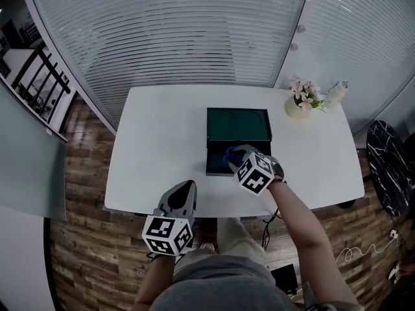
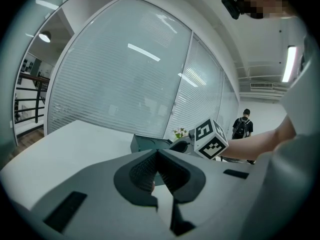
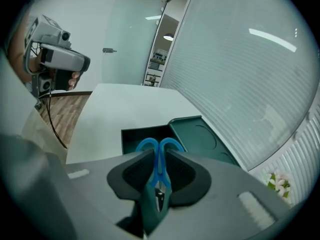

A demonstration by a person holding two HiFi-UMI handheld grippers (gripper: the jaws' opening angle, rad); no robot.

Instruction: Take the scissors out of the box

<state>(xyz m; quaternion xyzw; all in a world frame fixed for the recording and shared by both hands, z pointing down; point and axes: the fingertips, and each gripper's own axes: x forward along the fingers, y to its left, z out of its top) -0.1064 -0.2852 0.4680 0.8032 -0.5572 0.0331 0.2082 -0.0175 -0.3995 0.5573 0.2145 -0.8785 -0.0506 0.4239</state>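
While right gripper (image 3: 160,155) clamps one scissors (image 3: 145,145) above one box (image 3: 200,139), left gripper (image 2: 157,154) jaws together.

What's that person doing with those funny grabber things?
A person holds a gripper in each hand. The right gripper is shut on the blue-handled scissors, holding them over the open green box on the white table. The left gripper is shut and empty, by the table's near edge.
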